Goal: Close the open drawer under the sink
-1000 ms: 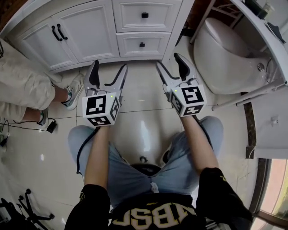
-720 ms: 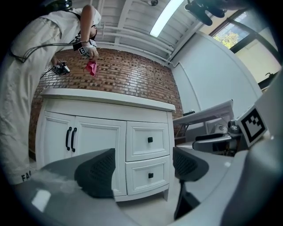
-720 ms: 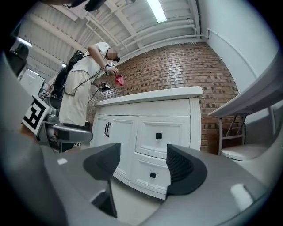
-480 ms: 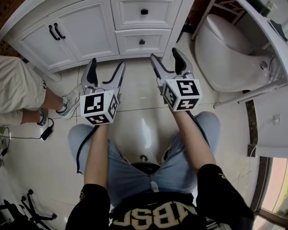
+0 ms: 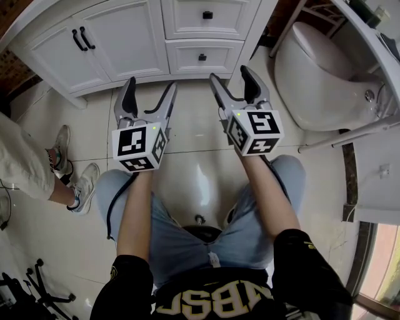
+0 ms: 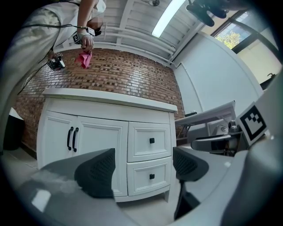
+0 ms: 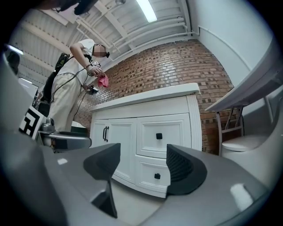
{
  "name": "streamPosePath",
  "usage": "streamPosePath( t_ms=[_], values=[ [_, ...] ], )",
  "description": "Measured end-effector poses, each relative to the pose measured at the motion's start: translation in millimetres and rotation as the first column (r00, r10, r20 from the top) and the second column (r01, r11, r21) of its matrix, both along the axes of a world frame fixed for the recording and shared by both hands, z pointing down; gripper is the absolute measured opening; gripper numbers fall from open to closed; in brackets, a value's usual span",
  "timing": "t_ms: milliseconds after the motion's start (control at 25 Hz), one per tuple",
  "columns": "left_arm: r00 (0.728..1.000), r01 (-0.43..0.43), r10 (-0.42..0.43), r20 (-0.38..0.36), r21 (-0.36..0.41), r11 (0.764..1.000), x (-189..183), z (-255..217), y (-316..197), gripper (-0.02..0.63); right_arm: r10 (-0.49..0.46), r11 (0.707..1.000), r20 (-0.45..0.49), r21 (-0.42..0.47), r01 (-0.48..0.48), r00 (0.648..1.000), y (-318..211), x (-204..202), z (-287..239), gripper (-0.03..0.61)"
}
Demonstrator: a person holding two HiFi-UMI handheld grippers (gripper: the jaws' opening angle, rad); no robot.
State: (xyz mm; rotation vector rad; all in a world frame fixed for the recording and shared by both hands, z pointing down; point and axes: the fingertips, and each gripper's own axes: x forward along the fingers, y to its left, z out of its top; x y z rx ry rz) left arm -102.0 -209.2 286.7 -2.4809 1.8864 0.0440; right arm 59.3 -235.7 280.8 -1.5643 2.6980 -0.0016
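Note:
A white vanity cabinet (image 5: 125,44) stands ahead of me, with an upper drawer (image 5: 207,15) and a lower drawer (image 5: 202,58), each with a black knob. Both drawer fronts look flush with the cabinet face, as also seen on the lower drawer (image 6: 151,176) (image 7: 157,175). My left gripper (image 5: 150,90) (image 6: 141,167) is open and empty, held level a short way from the cabinet. My right gripper (image 5: 230,75) (image 7: 143,165) is beside it, open wide and empty, pointing at the drawers. Neither touches the cabinet.
The cabinet's double doors carry black handles (image 5: 82,39). A white toilet (image 5: 319,69) stands at the right behind a metal frame (image 5: 350,128). A bystander (image 5: 25,162) stands at the left, holding a pink cloth (image 7: 102,80). The floor is glossy tile.
The right gripper's jaws have spread wider and it has rolled slightly. The bystander's legs have shifted left, away from the cabinet. Both grippers stay nearly in place.

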Motion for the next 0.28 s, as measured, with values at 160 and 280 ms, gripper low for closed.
streamPosePath(
  t_ms=[160,280],
  values=[
    [1.0,-0.004,0.004,0.004,-0.001,1.0,1.8,0.8,1.1,0.413,-0.013,1.0,0.004,-0.018,0.014,1.0,1.2,-1.8,5.3,0.319],
    [1.0,-0.009,0.009,0.006,-0.001,1.0,4.9,0.6,1.7,0.413,-0.026,0.999,-0.003,-0.025,0.026,1.0,3.4,-2.9,8.7,0.319]
  ],
)
